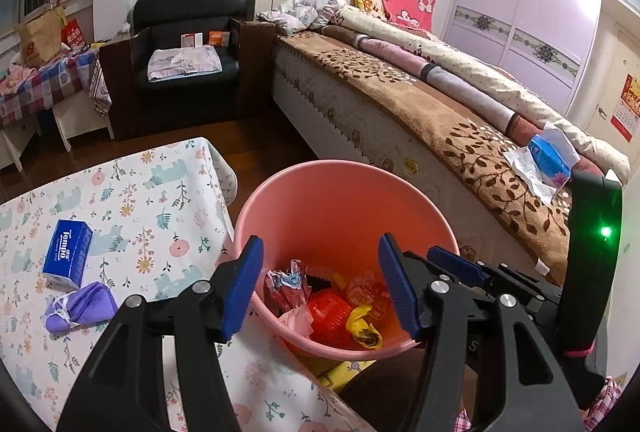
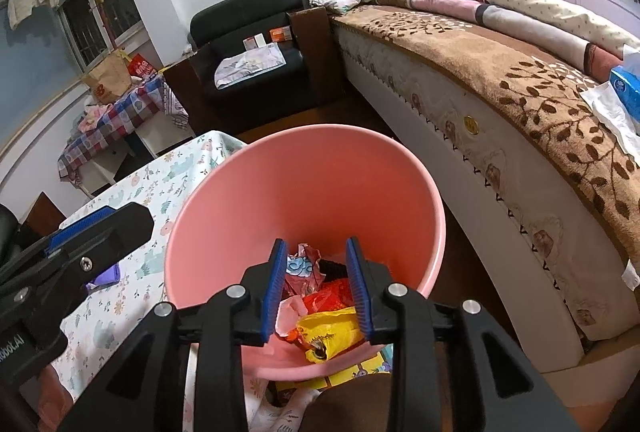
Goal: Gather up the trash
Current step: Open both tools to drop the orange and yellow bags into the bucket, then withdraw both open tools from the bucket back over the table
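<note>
Blue pads of the left hand-held gripper (image 1: 320, 286) stand wide apart over the pink bin (image 1: 344, 192), holding nothing. On the worktop (image 1: 132, 192) a purple mask (image 1: 80, 306) and a blue tissue pack (image 1: 67, 254) await collection; grabbing the tissue pack as trash would be a mistake.

From the right wrist, the right hand-held gripper (image 2: 318, 290) hangs partly open and empty above the wrappers (image 2: 320, 312) in the bin, whose rim it could knock.

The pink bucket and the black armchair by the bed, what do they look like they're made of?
The pink bucket looks like moulded plastic: a smooth, even wall with a soft sheen and a thin rolled rim. The black armchair looks like leather or imitation leather, since its padded back shines glossily under the light; which of the two cannot be told from here.
</note>
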The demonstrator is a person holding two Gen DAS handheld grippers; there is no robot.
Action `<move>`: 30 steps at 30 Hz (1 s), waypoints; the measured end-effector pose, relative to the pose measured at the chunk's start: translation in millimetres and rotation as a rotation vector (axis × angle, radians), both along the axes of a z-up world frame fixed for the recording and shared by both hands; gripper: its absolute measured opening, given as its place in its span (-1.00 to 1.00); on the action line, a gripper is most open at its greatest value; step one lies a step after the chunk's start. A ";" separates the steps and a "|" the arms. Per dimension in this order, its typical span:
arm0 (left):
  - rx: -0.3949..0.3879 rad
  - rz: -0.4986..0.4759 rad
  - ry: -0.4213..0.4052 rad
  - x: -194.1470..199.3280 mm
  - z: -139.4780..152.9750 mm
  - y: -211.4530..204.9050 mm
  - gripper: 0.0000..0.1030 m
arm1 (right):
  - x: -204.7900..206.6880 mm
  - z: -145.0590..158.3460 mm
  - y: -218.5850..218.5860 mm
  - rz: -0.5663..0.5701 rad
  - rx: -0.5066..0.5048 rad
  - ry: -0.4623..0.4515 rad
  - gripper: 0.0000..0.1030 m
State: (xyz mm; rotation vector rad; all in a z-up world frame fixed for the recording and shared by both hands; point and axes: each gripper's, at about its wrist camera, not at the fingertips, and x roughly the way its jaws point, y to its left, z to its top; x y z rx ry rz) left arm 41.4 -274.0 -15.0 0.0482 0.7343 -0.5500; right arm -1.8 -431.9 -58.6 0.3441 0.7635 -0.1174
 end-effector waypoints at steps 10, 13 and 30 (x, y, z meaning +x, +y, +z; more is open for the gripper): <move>-0.006 -0.018 -0.023 -14.8 9.9 6.1 0.16 | -18.1 8.9 9.5 0.006 -0.003 -0.023 -0.31; -0.018 -0.012 -0.021 -17.7 12.7 10.2 0.16 | -22.6 12.9 14.8 0.012 -0.013 -0.031 -0.29; -0.023 0.023 -0.035 -28.0 21.1 46.2 0.16 | -35.9 25.1 51.8 0.059 -0.044 -0.059 -0.23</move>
